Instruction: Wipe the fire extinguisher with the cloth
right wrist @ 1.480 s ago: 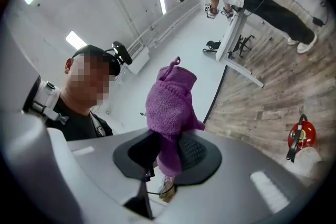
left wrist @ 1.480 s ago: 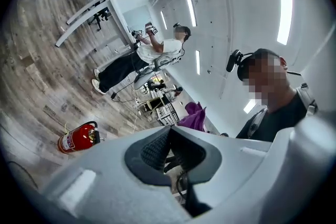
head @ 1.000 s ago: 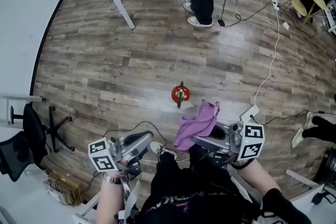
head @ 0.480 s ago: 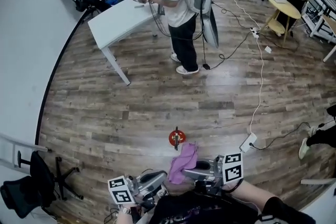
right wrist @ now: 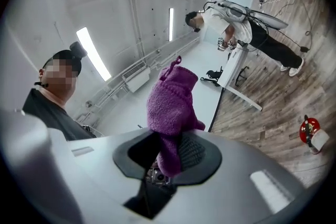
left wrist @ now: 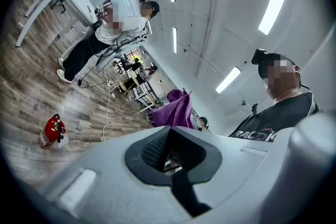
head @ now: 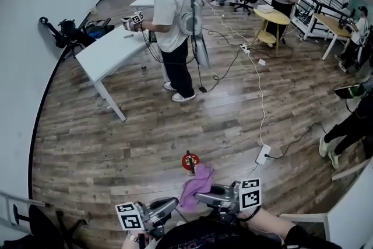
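1. Purple cloth is pinched by its lower end between the fingers of the right gripper. They stand partly apart around the bunched fabric, and most of it sticks out free beyond them. That squeeze should be firm, since a loose wad could slip out at the first rub.
2. On the left gripper the fingers are pressed fully together with nothing between them. I judge this free gripper is best used to steady the extinguisher's top while the other one wipes.
3. Both grippers point roughly level and sit low at the bottom of the head view, the cloth leading in front of the right one.
4. The fire extinguisher stands upright on the wooden floor, just beyond the cloth in the head view. Neither gripper touches it, so wiping looks not yet begun.
5. To do the step well, lower the right gripper and tip it downward, so that the free fold of fabric meets the red body and the hard fingers do not. Then stroke along the cylinder's side.
6. The extinguisher looks small and may topple under a sideways push, so press lightly and brace it first.
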Demonstrator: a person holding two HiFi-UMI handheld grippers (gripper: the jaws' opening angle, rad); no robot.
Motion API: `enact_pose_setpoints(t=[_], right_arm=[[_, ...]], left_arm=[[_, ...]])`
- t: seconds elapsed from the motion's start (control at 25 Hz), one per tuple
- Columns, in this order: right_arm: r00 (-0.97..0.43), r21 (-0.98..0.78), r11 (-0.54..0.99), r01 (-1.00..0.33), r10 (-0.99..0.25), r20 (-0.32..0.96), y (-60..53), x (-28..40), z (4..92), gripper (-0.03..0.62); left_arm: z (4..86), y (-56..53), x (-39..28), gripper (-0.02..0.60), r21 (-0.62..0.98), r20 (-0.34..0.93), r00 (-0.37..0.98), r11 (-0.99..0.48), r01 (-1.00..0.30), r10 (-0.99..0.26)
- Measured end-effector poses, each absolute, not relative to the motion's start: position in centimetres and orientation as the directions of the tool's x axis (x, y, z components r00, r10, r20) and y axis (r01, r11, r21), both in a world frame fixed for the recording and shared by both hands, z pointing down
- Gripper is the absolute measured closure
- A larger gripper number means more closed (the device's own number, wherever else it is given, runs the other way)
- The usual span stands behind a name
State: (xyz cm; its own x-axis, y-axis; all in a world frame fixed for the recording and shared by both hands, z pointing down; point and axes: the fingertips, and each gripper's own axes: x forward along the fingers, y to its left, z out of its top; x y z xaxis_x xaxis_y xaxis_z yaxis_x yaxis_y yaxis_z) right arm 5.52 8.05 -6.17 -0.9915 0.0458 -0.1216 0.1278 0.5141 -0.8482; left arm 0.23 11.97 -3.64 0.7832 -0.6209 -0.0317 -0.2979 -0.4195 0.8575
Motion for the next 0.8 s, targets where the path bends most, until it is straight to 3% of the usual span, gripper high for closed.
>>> enact_pose_setpoints(t=[0.44, 0.8], right_arm=[[-0.986, -0.857, 0.515, 0.022, -0.129, -0.103, 17.7, 4.4, -6.5, 0.507], [-0.991, -0.848, 0.530, 0.008, -0.112, -0.079, 20.7, 5.3, -6.8, 0.507]], left_arm=[[-2.2, 20.7, -2.5, 0.584, 0.879, -0.037, 0.838, -0.416, -0.232, -0.545], [-2.4, 22.0, -2.2, 0.584, 0.871, -0.046, 0.801, -0.416, -0.260, -0.597]])
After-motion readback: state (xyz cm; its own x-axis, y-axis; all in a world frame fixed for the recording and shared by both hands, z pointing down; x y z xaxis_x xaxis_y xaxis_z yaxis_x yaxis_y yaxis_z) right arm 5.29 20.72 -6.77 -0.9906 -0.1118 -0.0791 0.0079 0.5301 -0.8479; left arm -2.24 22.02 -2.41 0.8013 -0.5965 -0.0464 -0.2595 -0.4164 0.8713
